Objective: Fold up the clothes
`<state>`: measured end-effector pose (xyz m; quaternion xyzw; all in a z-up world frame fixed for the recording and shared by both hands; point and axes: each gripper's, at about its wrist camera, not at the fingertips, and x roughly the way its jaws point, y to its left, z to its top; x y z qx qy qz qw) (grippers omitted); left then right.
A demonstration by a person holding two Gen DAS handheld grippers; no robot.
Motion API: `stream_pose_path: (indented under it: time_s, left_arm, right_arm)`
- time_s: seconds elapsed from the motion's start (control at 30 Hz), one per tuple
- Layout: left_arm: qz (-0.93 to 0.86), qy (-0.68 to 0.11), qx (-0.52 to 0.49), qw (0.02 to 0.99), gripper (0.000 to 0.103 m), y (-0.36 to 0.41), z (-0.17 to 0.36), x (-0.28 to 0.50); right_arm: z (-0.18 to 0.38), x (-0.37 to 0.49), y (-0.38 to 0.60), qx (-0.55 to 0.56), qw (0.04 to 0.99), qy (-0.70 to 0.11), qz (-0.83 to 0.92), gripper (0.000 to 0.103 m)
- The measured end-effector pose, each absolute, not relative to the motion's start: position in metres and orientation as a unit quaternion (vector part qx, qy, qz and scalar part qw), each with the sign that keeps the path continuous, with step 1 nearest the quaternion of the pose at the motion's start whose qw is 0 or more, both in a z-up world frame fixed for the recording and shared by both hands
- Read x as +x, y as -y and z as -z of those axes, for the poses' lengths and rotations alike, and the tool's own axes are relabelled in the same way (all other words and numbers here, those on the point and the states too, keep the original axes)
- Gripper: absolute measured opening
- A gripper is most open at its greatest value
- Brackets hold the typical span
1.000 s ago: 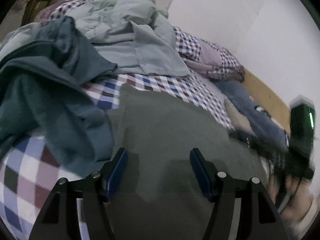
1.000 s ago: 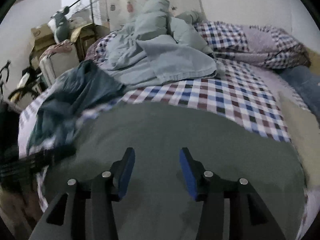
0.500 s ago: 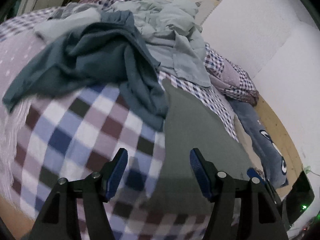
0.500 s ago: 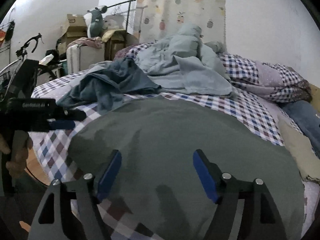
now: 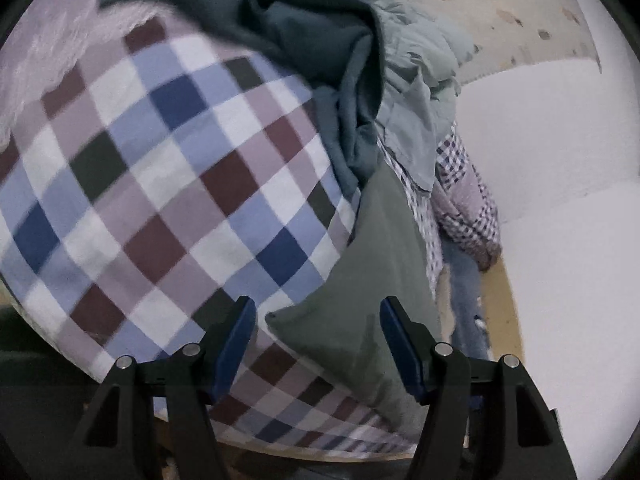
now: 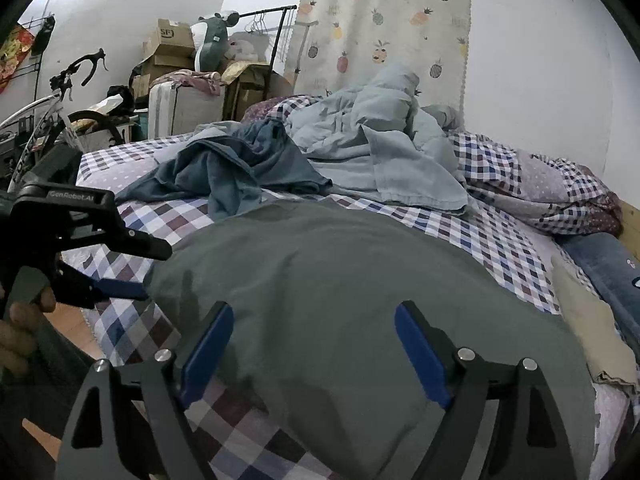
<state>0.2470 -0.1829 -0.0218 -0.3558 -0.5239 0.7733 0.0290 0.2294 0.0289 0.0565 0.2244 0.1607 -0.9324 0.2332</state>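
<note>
We're setting up the first fold, looks like: grey shirt [image 6: 352, 300] lies flat on the checked bed [image 6: 500, 240]. Left gripper [image 5: 318, 344] open at its near-left corner, right gripper [image 6: 314, 350] open over its near edge. Next we'd pinch both.

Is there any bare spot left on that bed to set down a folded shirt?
Yes: the checked sheet left of the spread grey garment, and a strip between it and the rumpled quilt. The far end is crowded with heaped clothes.

A flat garment [image 6: 360, 300] lies on the bed [image 6: 500, 240], crumpled clothes [image 6: 240, 164] piled behind it.
</note>
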Motion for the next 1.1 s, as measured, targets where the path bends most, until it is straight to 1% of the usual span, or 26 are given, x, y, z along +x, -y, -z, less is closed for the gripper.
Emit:
stream_pose_path:
  time_s: [0.17, 0.37, 0.47, 0.53, 0.6, 0.67, 0.7, 0.77, 0.8, 1.0, 1.1]
  left_arm:
    - [-0.765, 0.536, -0.354, 0.041, 0.069, 0.177, 0.025, 0.244]
    - [-0.763, 0.553, -0.332, 0.047, 0.068, 0.180, 0.021, 0.245]
    - [-0.760, 0.557, -0.331, 0.044, 0.058, 0.181, 0.020, 0.247]
    - [-0.762, 0.558, -0.327, 0.037, 0.043, 0.182, 0.018, 0.248]
    - [-0.762, 0.560, -0.324, 0.039, 0.038, 0.185, 0.016, 0.248]
    - [-0.761, 0.562, -0.322, 0.044, 0.029, 0.186, 0.015, 0.248]
    - [-0.761, 0.561, -0.322, 0.043, 0.021, 0.187, 0.015, 0.248]
    - [-0.760, 0.563, -0.321, 0.045, 0.013, 0.188, 0.015, 0.248]
    - [-0.759, 0.566, -0.318, 0.049, 0.006, 0.188, 0.015, 0.250]
    - [-0.765, 0.567, -0.296, 0.079, 0.003, 0.189, 0.002, 0.254]
    - [-0.764, 0.569, -0.288, 0.099, 0.002, 0.189, -0.002, 0.252]
  right_arm:
    - [-0.052, 0.233, -0.020, 0.219, 0.245, -0.182, 0.927, 0.087]
    - [-0.030, 0.251, 0.013, 0.187, 0.273, -0.277, 0.902, 0.087]
    - [-0.018, 0.259, 0.027, 0.172, 0.285, -0.315, 0.889, 0.087]
    - [-0.011, 0.263, 0.036, 0.162, 0.289, -0.335, 0.882, 0.087]
    - [-0.005, 0.266, 0.043, 0.151, 0.288, -0.352, 0.877, 0.087]
    - [-0.001, 0.267, 0.048, 0.141, 0.288, -0.366, 0.874, 0.087]
    - [0.001, 0.268, 0.051, 0.135, 0.287, -0.372, 0.872, 0.087]
    - [0.003, 0.269, 0.057, 0.122, 0.286, -0.384, 0.869, 0.087]
    - [0.005, 0.271, 0.060, 0.113, 0.284, -0.392, 0.868, 0.087]
    - [0.015, 0.278, 0.075, 0.057, 0.273, -0.444, 0.852, 0.087]
    - [0.015, 0.277, 0.079, 0.046, 0.274, -0.451, 0.848, 0.087]
